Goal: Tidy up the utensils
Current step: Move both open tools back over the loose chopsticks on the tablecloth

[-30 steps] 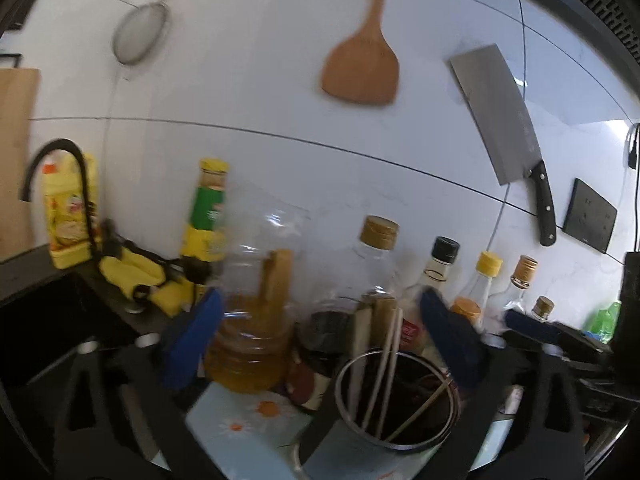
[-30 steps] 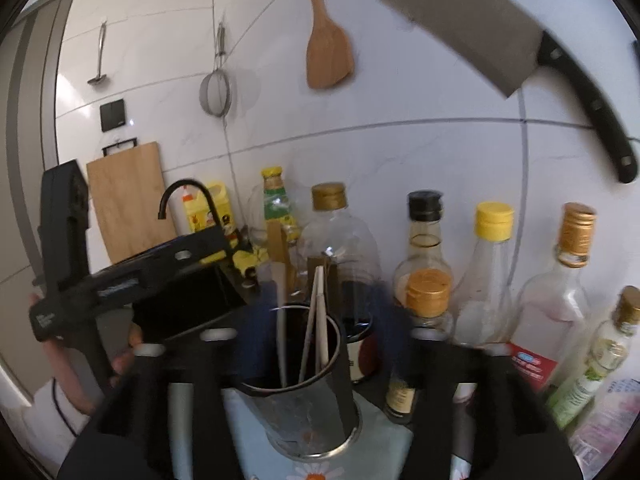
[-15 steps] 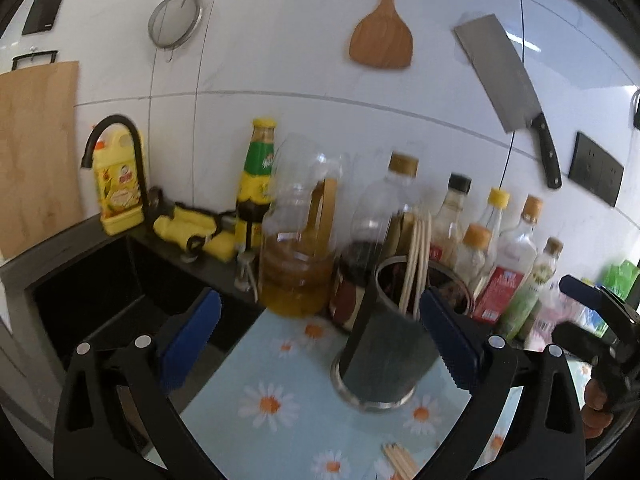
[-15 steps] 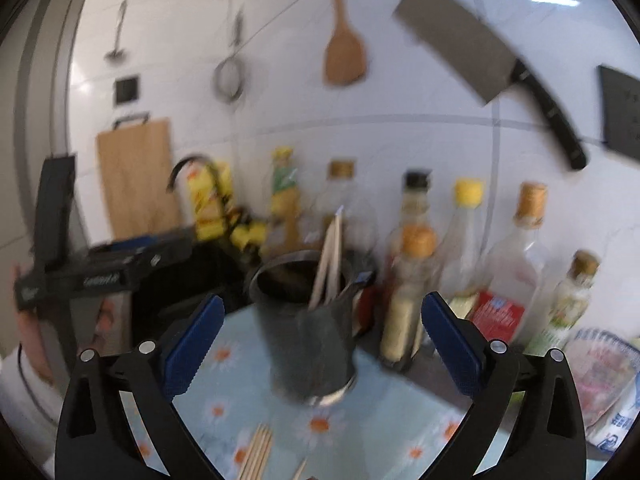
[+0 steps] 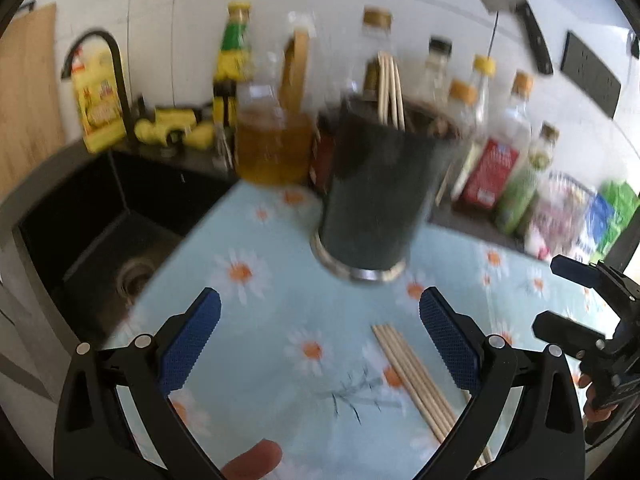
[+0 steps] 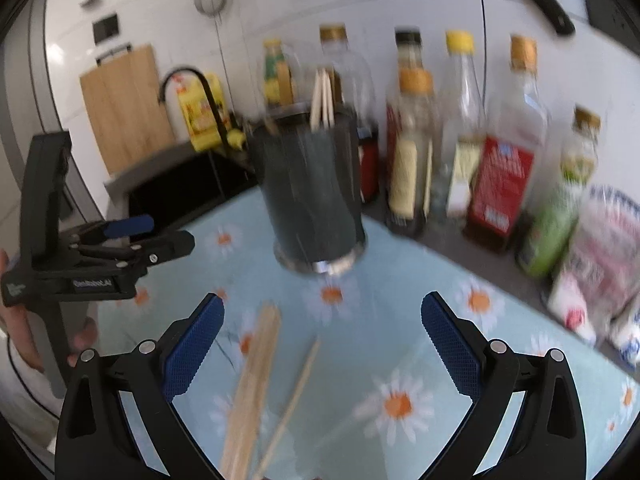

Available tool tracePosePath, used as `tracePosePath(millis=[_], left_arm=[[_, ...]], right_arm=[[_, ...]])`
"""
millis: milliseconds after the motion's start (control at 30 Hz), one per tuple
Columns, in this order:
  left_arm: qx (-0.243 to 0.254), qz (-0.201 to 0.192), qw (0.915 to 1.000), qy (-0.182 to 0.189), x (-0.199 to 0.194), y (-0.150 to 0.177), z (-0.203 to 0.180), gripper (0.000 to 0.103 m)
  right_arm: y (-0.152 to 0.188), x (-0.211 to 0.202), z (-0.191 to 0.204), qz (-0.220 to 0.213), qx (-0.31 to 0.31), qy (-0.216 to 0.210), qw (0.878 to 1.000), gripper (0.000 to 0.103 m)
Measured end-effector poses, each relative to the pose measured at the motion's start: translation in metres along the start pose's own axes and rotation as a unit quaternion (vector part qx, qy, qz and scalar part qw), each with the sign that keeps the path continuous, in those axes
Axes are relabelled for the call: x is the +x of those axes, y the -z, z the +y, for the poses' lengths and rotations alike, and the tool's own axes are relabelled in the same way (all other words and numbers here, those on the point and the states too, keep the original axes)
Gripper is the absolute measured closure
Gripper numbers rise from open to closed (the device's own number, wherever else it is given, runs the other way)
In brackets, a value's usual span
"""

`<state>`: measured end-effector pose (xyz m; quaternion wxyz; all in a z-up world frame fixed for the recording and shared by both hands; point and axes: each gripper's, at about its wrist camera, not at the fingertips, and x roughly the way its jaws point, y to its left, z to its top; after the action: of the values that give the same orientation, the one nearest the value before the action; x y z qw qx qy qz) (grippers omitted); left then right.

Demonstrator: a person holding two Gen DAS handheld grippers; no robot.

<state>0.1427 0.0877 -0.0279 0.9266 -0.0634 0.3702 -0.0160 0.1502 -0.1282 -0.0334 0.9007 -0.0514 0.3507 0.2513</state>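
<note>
A dark cylindrical utensil holder (image 5: 372, 196) (image 6: 312, 196) stands on the daisy-print mat with a few wooden chopsticks (image 5: 389, 88) (image 6: 323, 98) upright in it. More chopsticks (image 5: 416, 376) lie loose on the mat in front of it, seen as a bundle (image 6: 252, 384) with one stray stick (image 6: 296, 392) in the right wrist view. My left gripper (image 5: 320, 336) is open above the mat, with nothing between its blue pads. My right gripper (image 6: 322, 340) is open too, over the loose chopsticks and apart from them.
Oil and sauce bottles (image 6: 500, 152) line the wall behind the holder. A black sink (image 5: 100, 232) with a faucet (image 5: 116, 68) lies to the left. Plastic bags (image 6: 600, 264) sit at the right. A cleaver (image 5: 520, 12) hangs on the wall.
Both grippers have drawn back from the holder and tilted down toward the mat. The right gripper's jaws widened and left the holder. Loose chopsticks have come into view.
</note>
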Motion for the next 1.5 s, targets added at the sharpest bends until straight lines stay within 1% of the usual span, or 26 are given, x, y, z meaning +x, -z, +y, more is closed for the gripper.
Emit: tracePosePath(millis=[133, 200, 333, 467, 533, 600, 700, 800, 933, 1033, 1167, 1200, 1300, 1400, 1467, 1500], left_arm=[[-0.010, 0.046, 0.9989, 0.008, 0.016, 0.022, -0.007, 0.006], [-0.012, 0.065, 0.9978, 0.008, 0.023, 0.031, -0.011, 0.006], [-0.020, 0.093, 0.9955, 0.004, 0.032, 0.044, -0.020, 0.006], [-0.013, 0.107, 0.9941, -0.008, 0.036, 0.052, -0.033, 0.006], [-0.010, 0.113, 0.9933, -0.022, 0.038, 0.054, -0.037, 0.006], [-0.008, 0.123, 0.9917, -0.036, 0.040, 0.057, -0.040, 0.006], [-0.010, 0.138, 0.9888, -0.054, 0.045, 0.062, -0.041, 0.006], [-0.017, 0.142, 0.9873, -0.068, 0.045, 0.067, -0.037, 0.006], [-0.025, 0.149, 0.9857, -0.074, 0.043, 0.068, -0.036, 0.006], [-0.030, 0.156, 0.9837, -0.084, 0.044, 0.067, -0.038, 0.005], [-0.051, 0.180, 0.9777, -0.096, 0.047, 0.063, -0.036, 0.004], [-0.055, 0.186, 0.9761, -0.098, 0.048, 0.062, -0.036, 0.004], [-0.067, 0.200, 0.9719, -0.106, 0.049, 0.061, -0.036, 0.004], [-0.090, 0.223, 0.9639, -0.115, 0.053, 0.057, -0.037, 0.004], [-0.089, 0.232, 0.9618, -0.114, 0.058, 0.055, -0.039, 0.004], [-0.079, 0.236, 0.9611, -0.120, 0.060, 0.055, -0.042, 0.004]], right_arm=[[0.026, 0.010, -0.001, 0.047, -0.003, 0.009, 0.999, 0.008], [0.039, 0.015, 0.001, 0.071, -0.011, 0.003, 0.997, 0.008], [0.057, 0.021, 0.005, 0.096, -0.027, 0.006, 0.995, 0.008], [0.067, 0.024, 0.001, 0.106, -0.021, -0.002, 0.994, 0.008], [0.069, 0.027, 0.002, 0.111, -0.022, -0.004, 0.994, 0.008], [0.072, 0.029, 0.003, 0.115, -0.026, -0.001, 0.993, 0.008], [0.076, 0.033, 0.002, 0.125, -0.030, 0.017, 0.992, 0.008], [0.078, 0.037, -0.003, 0.136, -0.017, 0.018, 0.990, 0.008], [0.080, 0.039, -0.007, 0.141, -0.003, 0.015, 0.990, 0.008], [0.081, 0.041, -0.006, 0.144, -0.006, 0.014, 0.990, 0.008], [0.081, 0.043, 0.000, 0.147, -0.021, 0.026, 0.989, 0.008], [0.081, 0.045, 0.001, 0.150, -0.024, 0.034, 0.988, 0.008], [0.080, 0.047, 0.002, 0.154, -0.023, 0.044, 0.987, 0.008], [0.079, 0.048, 0.002, 0.162, -0.020, 0.046, 0.986, 0.008], [0.079, 0.048, 0.001, 0.161, -0.019, 0.046, 0.986, 0.008], [0.080, 0.048, 0.001, 0.160, -0.018, 0.047, 0.986, 0.008]])
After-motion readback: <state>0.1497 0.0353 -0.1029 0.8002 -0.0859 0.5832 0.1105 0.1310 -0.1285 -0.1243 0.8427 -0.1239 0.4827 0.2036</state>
